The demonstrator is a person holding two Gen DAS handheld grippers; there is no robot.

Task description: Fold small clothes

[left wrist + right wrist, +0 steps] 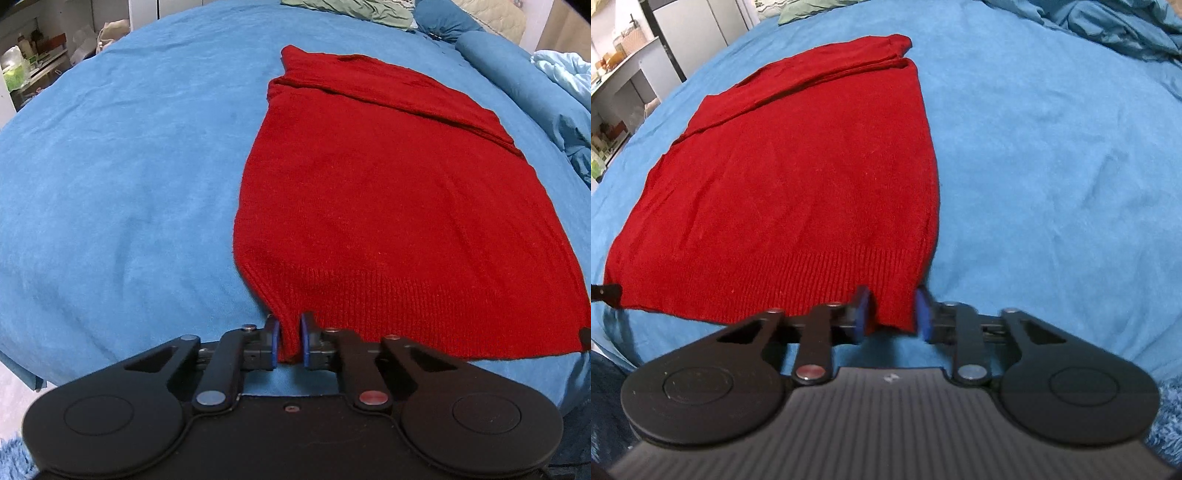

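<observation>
At the near edge of the bed, left gripper (289,341) sits on the hem corner of the red sweater (388,206). Jaws drawn together, blue pads (274,341) pressing a narrow pinch of ribbed knit from both sides; clamp looks secure.

Right gripper (892,314) is at the opposite hem corner. Its jaws straddle the corner, and the left pad (862,314) lies against the cloth. A sliver of bedsheet (1052,166) shows between the knit and the right pad, which is motion-blurred. Whether this grip has fully seated cannot be told, so it is recorded as not yet clamped.

Garment lies flat on the blue bedsheet, hem toward the near edge, shoulders and a folded-over sleeve toward the far side. Rumpled bedding (565,81) sits beyond at the far right corner, well apart from the sweater.

Judgement on the step: this reads as the pick-up for folding hem up to shoulders.
- Confirm the right pinch bites both knit layers before lifting; a one-sided grip would let that corner slip and skew the fold.
- Lift both corners together and level, keeping the hem taut between the grippers so the ribbing does not sag.
- Carry the hem toward the far edge low over the cloth, so the lower layer does not drag.
- Knit is stretchy; pulling the corners apart too hard would distort the edge.
</observation>
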